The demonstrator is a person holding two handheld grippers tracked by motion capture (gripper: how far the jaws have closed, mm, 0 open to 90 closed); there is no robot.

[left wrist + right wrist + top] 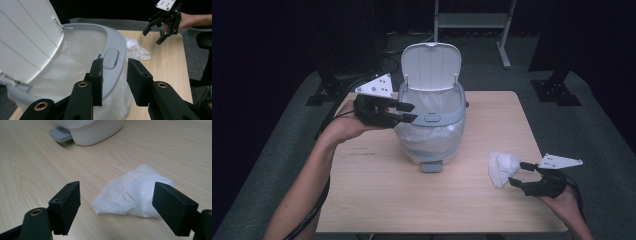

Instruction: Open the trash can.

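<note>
Right gripper (pixel 116 207) (jaws wide) faces crumpled tissue (pixel 135 193).

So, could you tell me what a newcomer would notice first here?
Probably the white pedal bin mid-table, lid up, lined with a clear bag. Next, the crumpled white tissue lying right of it, with the right tool open just beside it. The left tool hovers at the bin's rim.

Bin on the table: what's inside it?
The bin has its lid up and holds a clear plastic liner draped over the rim. No rubbish is visible inside, but the bottom is hidden. The crumpled tissue lies outside on the table, before the right claw.
</note>
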